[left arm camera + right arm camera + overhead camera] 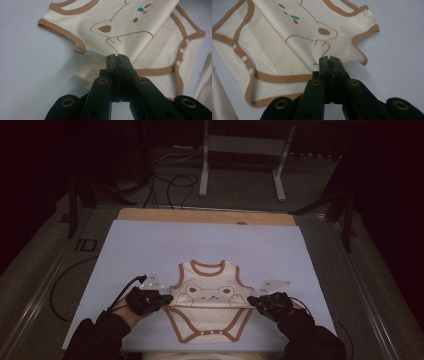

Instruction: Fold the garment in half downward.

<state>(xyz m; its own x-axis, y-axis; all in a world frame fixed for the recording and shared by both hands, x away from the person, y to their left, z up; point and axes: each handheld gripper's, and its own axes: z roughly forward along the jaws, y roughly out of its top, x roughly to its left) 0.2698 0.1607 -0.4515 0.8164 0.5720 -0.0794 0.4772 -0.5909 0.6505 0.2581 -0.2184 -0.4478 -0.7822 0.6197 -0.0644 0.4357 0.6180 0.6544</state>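
Jaws of left gripper [161, 301] and right gripper [253, 302] clamped tight on bodysuit [210, 296] side edges, mid-fold on bench [150, 245], snap end unfolded.

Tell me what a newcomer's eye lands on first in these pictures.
First, the cream baby bodysuit with brown trim and a bear drawing, lying on the near half of the pale blue mat. Next, the left gripper and right gripper, each shut on a side edge of the bodysuit, lifting a fold across its middle. Beyond the mat, dark cables sprawl on the floor.
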